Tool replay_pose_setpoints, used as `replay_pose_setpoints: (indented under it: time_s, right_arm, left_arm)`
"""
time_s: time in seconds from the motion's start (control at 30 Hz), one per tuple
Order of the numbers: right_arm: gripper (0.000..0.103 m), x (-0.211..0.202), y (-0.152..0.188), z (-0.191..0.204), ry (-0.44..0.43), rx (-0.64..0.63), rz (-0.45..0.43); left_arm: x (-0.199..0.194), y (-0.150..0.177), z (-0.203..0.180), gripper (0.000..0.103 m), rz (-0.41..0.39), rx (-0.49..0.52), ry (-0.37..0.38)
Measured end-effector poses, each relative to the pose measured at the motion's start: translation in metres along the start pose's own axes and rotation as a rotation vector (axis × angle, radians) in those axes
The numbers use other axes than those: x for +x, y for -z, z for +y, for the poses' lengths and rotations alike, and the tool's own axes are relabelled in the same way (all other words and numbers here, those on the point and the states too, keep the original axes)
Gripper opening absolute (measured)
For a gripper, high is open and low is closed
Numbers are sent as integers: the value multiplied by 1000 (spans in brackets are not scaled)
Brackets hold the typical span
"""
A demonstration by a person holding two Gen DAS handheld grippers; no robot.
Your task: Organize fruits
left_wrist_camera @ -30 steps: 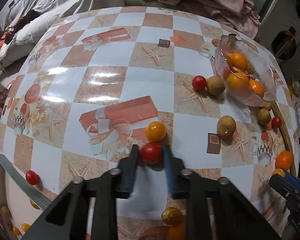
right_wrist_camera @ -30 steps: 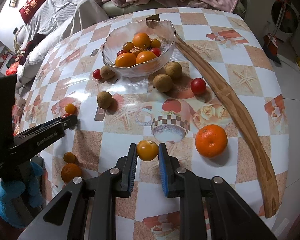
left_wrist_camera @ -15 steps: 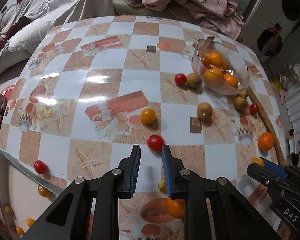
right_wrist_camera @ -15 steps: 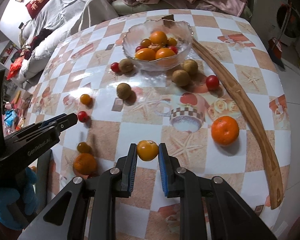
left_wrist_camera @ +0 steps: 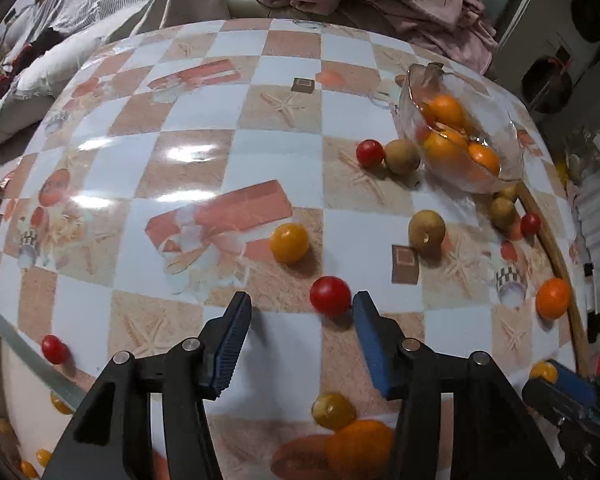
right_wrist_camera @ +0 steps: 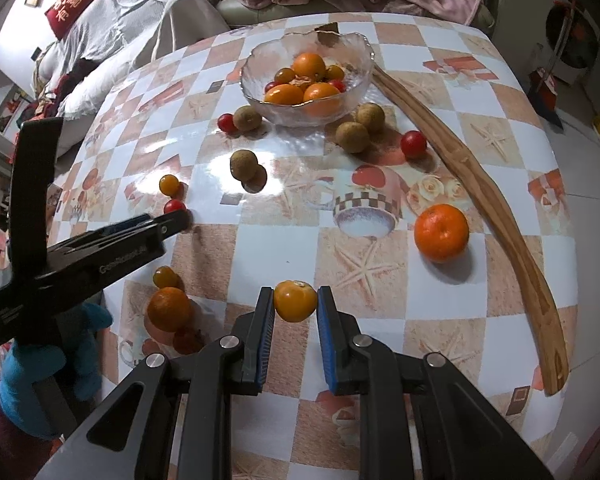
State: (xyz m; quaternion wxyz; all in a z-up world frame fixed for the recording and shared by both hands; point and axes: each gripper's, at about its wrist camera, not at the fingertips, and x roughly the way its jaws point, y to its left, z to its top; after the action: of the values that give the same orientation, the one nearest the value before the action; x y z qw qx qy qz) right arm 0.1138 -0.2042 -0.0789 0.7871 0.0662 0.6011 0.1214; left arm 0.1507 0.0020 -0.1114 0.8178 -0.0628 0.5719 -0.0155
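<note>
A glass bowl (right_wrist_camera: 268,98) (left_wrist_camera: 512,140) with oranges and small tomatoes stands at the far side of the checkered table. My left gripper (left_wrist_camera: 300,316) is open; a red cherry tomato (left_wrist_camera: 330,295) lies on the table just ahead of it, close to the right finger. My right gripper (right_wrist_camera: 294,307) is shut on a small yellow-orange tomato (right_wrist_camera: 295,301), held above the table. The left gripper also shows in the right wrist view (right_wrist_camera: 172,220), with the red tomato (right_wrist_camera: 174,205) at its tip.
Loose fruit lies around: a yellow tomato (left_wrist_camera: 289,242), brown round fruits (right_wrist_camera: 244,165) (right_wrist_camera: 353,137), a big orange (right_wrist_camera: 441,232), an orange (right_wrist_camera: 169,309) near the front edge. A curved wooden stick (right_wrist_camera: 480,196) lies at the right. A sofa with clothes is behind.
My left gripper has let go of the red cherry tomato and opened wide; the tomato now lies on the table. My right gripper keeps its tomato and has pulled back slightly.
</note>
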Motion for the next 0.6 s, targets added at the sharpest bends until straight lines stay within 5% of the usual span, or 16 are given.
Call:
replay_pose_setpoints:
  time_s: [0.2,0.23,0.3,0.6]
  right_arm:
    - [23,1,1,-8,-3,23,2]
    - [23,1,1,-9,-3,26,2]
    - [23,0,0,-10,-5,28,1]
    - [23,-2,-1,1,-12,9,-6]
  left_arm:
    - [5,-6,-8,52,7,20,-26]
    - [6,-5,-9,37,3,22,-43]
    - [5,-5,-8,25,0,28,-68]
    - [-16,2,5,23,-13,5,12]
